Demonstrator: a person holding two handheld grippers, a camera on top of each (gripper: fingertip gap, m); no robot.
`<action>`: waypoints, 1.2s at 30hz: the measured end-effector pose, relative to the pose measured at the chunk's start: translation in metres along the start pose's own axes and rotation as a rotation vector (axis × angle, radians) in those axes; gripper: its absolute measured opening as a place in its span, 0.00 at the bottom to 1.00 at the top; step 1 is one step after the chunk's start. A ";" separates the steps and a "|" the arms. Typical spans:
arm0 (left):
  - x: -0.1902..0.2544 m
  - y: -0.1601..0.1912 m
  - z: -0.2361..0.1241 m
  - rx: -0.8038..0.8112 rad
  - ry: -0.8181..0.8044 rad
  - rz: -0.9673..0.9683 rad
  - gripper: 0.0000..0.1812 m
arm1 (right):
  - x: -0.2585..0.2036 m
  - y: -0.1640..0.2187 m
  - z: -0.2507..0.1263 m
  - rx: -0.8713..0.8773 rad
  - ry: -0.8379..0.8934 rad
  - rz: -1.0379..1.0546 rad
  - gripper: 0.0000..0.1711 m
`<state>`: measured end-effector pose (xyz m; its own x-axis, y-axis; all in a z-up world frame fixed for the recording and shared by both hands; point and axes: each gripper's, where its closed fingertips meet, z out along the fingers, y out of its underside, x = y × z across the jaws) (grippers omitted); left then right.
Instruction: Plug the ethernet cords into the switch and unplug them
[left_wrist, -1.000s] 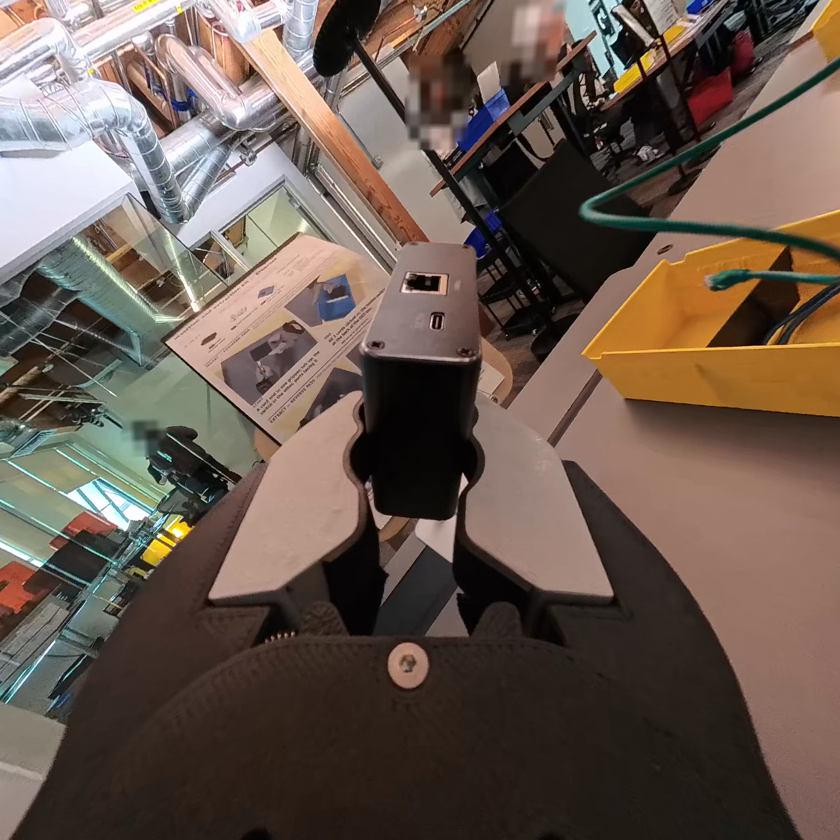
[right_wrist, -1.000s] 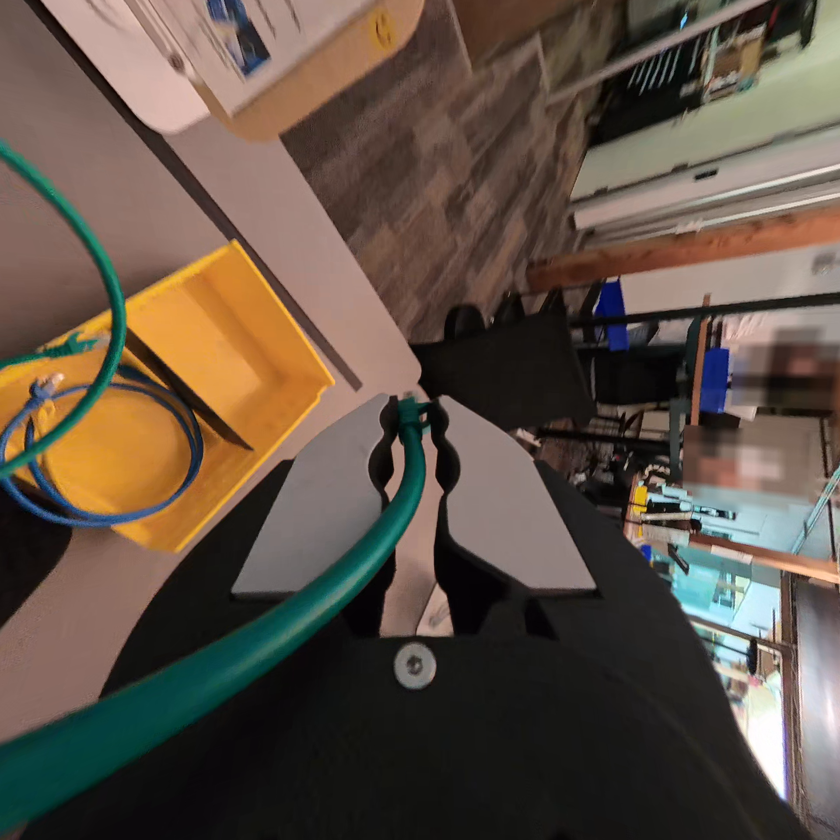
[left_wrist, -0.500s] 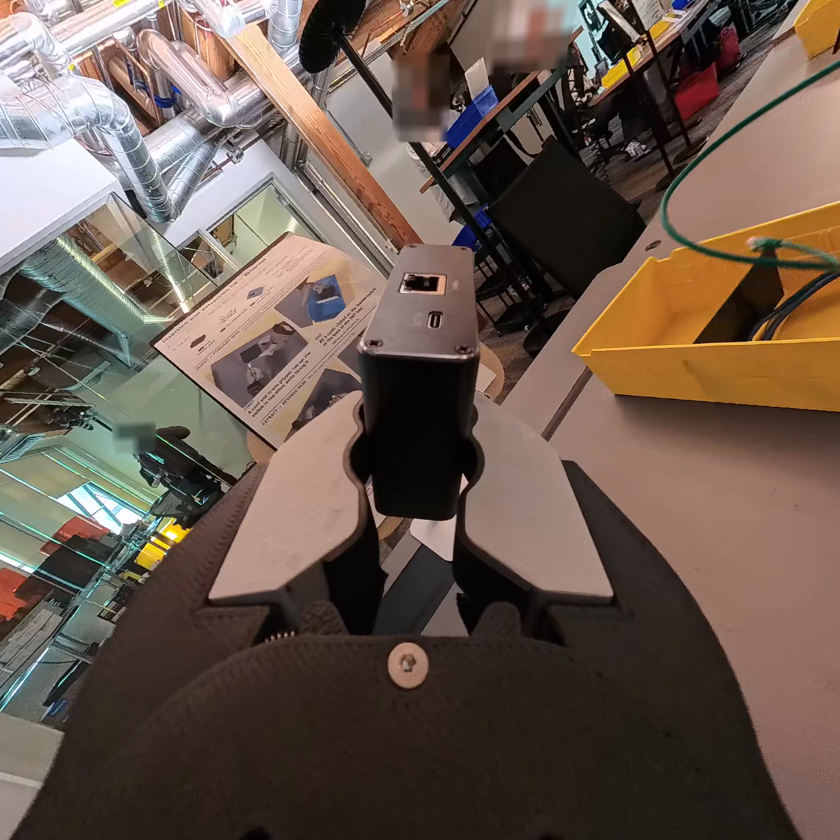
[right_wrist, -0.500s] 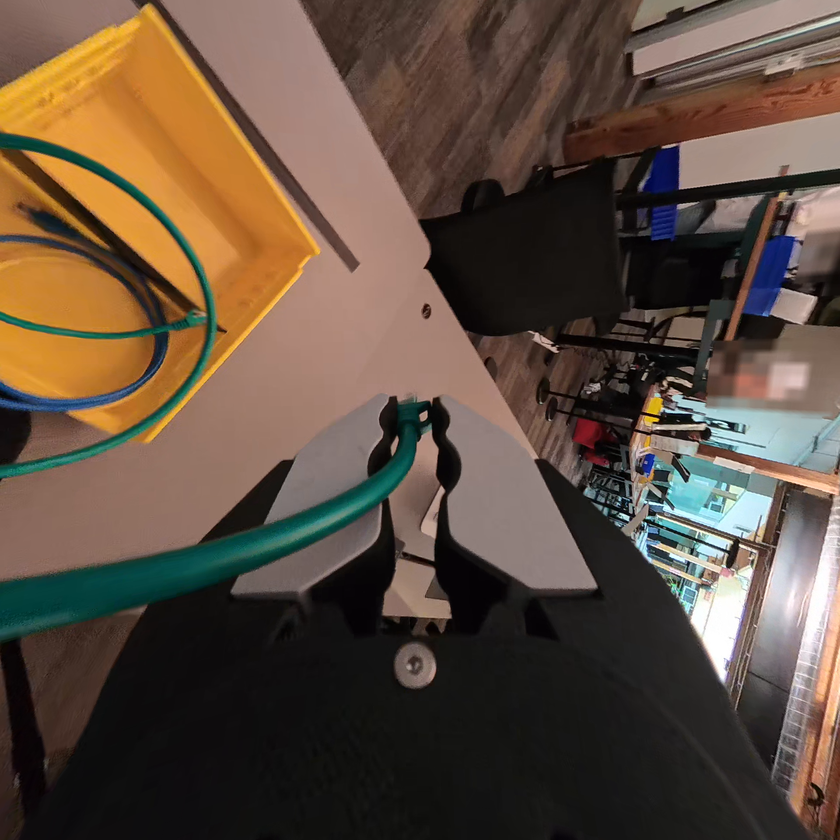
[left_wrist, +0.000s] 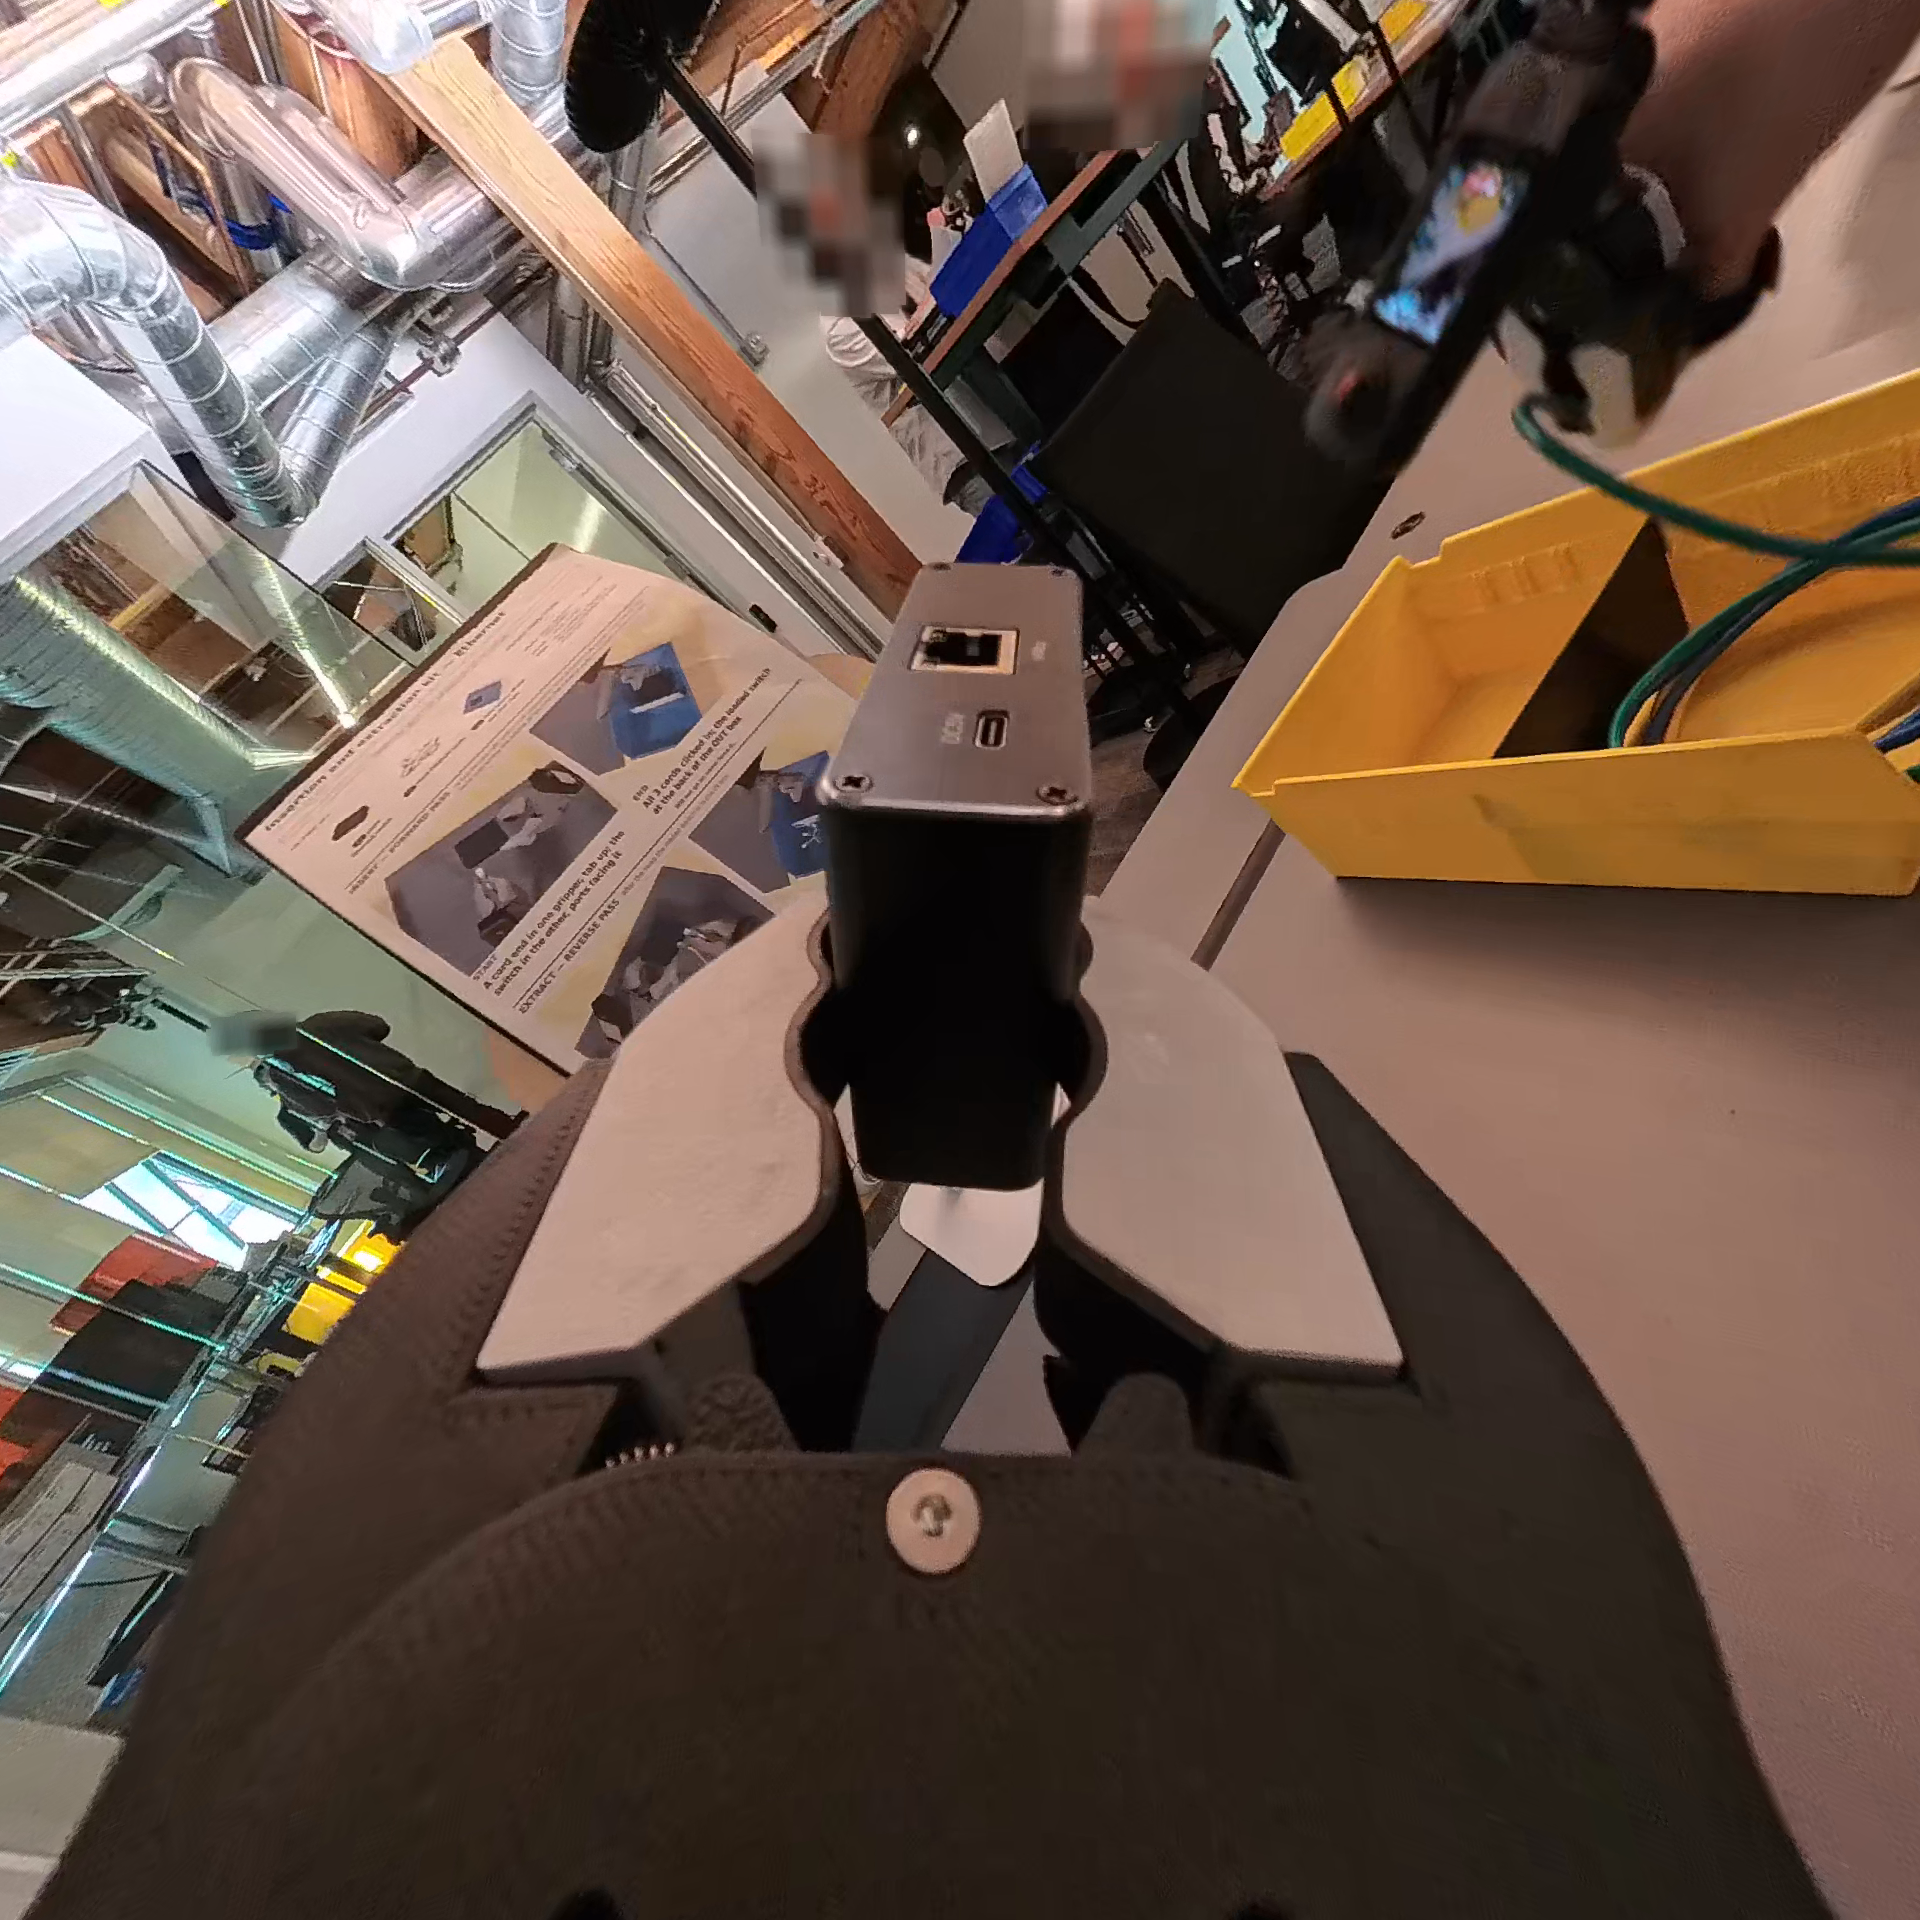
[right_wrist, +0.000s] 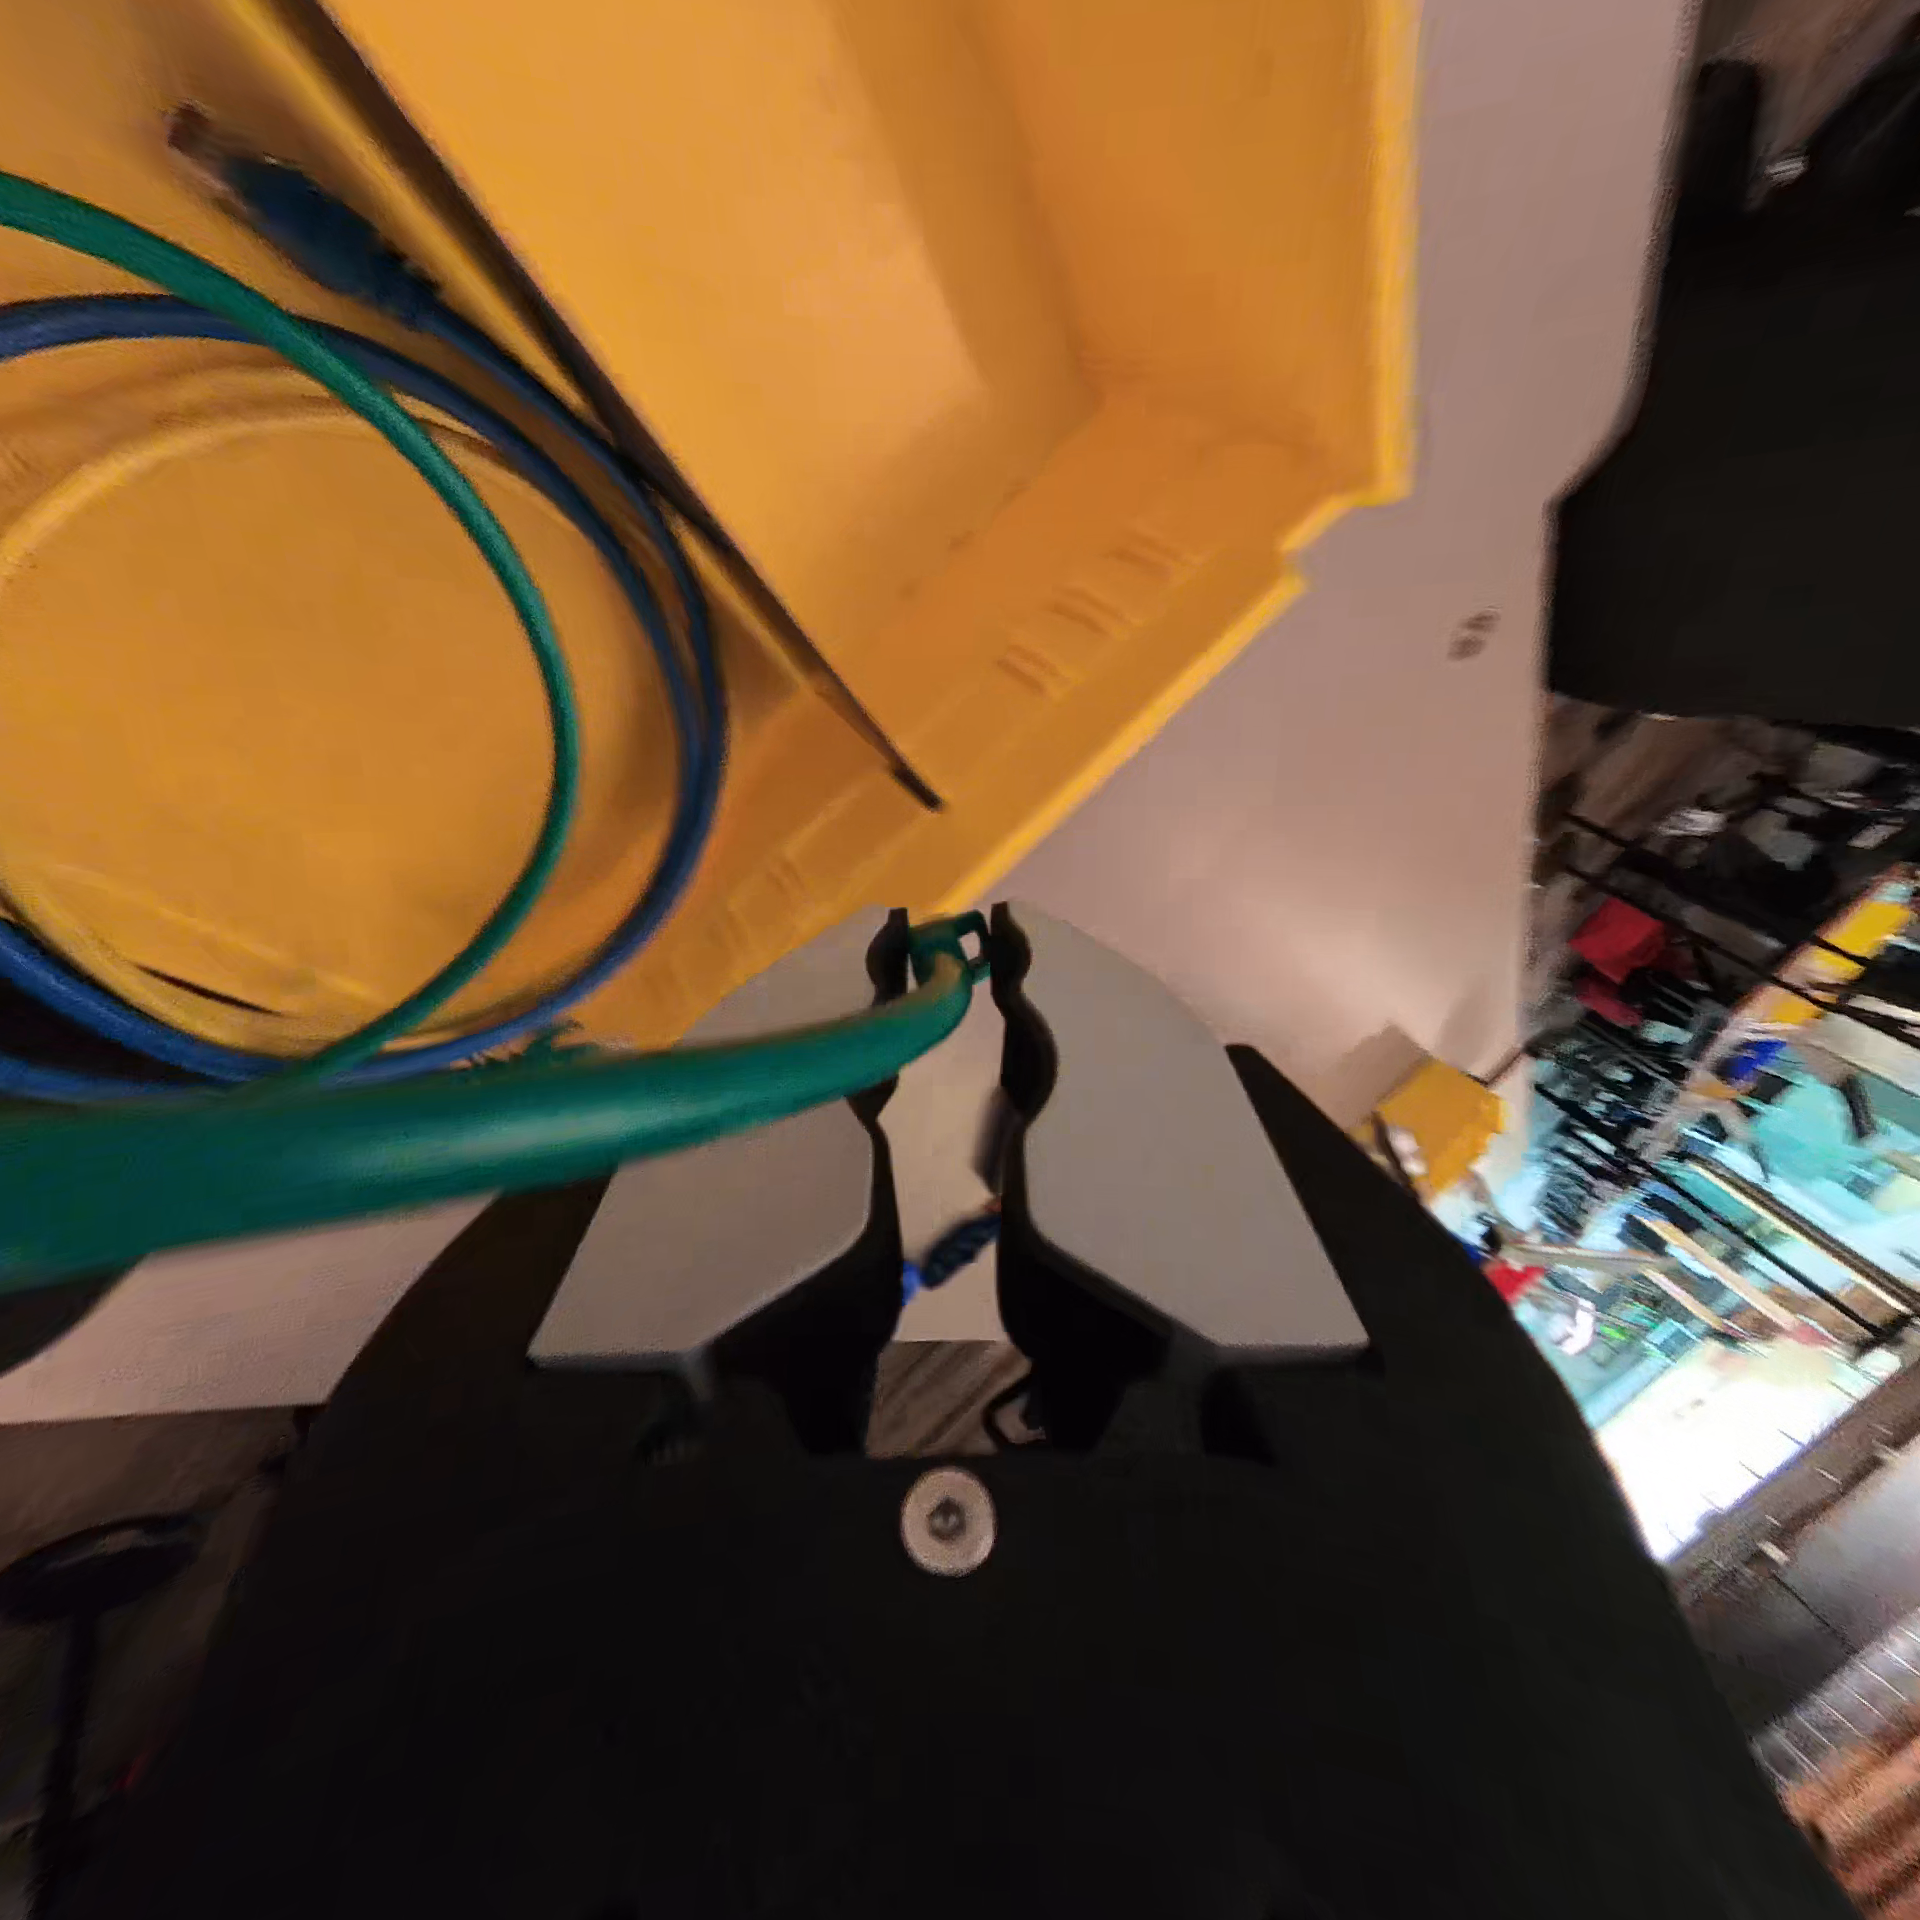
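Left gripper (left_wrist: 956, 997) clamps the black switch (left_wrist: 961, 831) upright above the grey table (left_wrist: 1558, 1195) — long axis along the fingers, empty ethernet port (left_wrist: 963, 649) facing up. Right gripper (right_wrist: 943, 961) pinches the green cord's plug (right_wrist: 951, 940) over the yellow bin (right_wrist: 1039, 312). Best, I'd say, to square plug with port, then push straight — switch held firm.

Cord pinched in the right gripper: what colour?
Green cord, clearest in the right wrist view, its plug end between the jaws.
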<state>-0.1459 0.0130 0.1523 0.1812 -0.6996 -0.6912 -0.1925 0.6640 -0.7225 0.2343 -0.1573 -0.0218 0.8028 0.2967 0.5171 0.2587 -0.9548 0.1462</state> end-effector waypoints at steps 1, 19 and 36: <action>0.001 0.000 0.001 -0.003 0.001 0.004 0.20 | -0.014 0.000 0.014 -0.007 -0.034 0.003 0.10; 0.061 -0.017 0.011 0.130 0.508 -0.408 0.20 | -0.092 -0.069 -0.143 1.114 -0.027 0.108 0.35; 0.082 0.028 0.032 -0.096 0.537 -0.372 0.38 | -0.114 -0.129 -0.201 1.323 -0.317 0.181 0.20</action>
<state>-0.1057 -0.0173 0.0747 -0.2490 -0.9287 -0.2748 -0.2992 0.3436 -0.8902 0.0009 -0.0710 0.0697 0.9208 0.3326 0.2036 0.3093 -0.3050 -0.9007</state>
